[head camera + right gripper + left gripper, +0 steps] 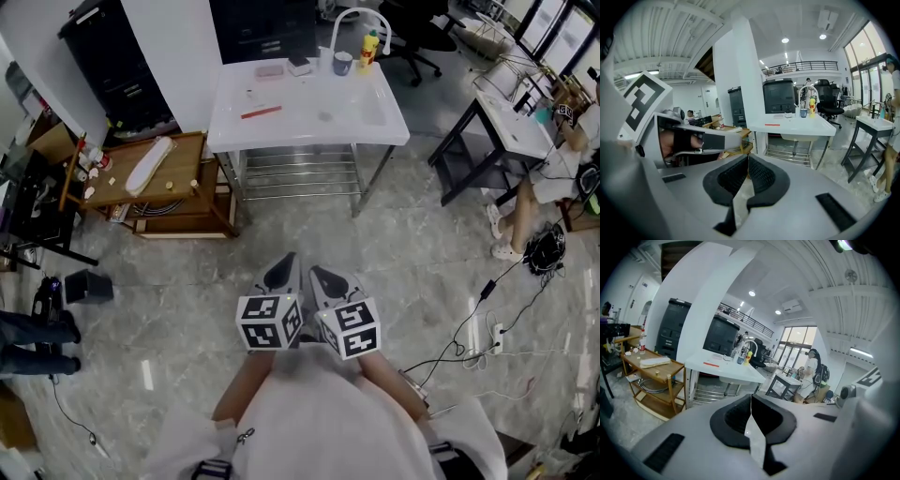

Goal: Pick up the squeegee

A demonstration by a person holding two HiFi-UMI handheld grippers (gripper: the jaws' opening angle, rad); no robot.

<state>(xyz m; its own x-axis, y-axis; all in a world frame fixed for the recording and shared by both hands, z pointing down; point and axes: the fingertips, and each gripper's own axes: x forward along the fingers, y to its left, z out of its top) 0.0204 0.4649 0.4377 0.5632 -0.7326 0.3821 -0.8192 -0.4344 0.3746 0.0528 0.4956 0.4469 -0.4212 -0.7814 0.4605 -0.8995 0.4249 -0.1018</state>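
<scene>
- lying flat on the white counter [309, 127]: squeegee [261, 112], a slim red item on the counter's left half, well apart from both grippers.
- squeegee, long axis: runs left to right across the head view, with the right end tipped a little toward the counter's far edge. it is too small to tell handle from blade.
- squeegee [711, 364] in the left gripper view and squeegee [772, 124] in the right gripper view: a short red bar lying level on the counter top.
- left gripper [284, 272]: fingers together, nothing between them. it is held over the marble floor [403, 262], pointing toward the counter.
- right gripper [323, 278]: fingers together, nothing between them. it is just beside the left gripper.
- counter, far edge: pink tray [269, 70], blue cup [342, 63], yellow bottle [370, 47], and an arched white faucet [361, 17] by the sink basin [373, 105].
- left of the counter: wooden cart [187, 164] with a long pale item [150, 165] on top.
- right of the counter: a dark-framed desk [511, 127] with a person [558, 173] seated at it.
</scene>
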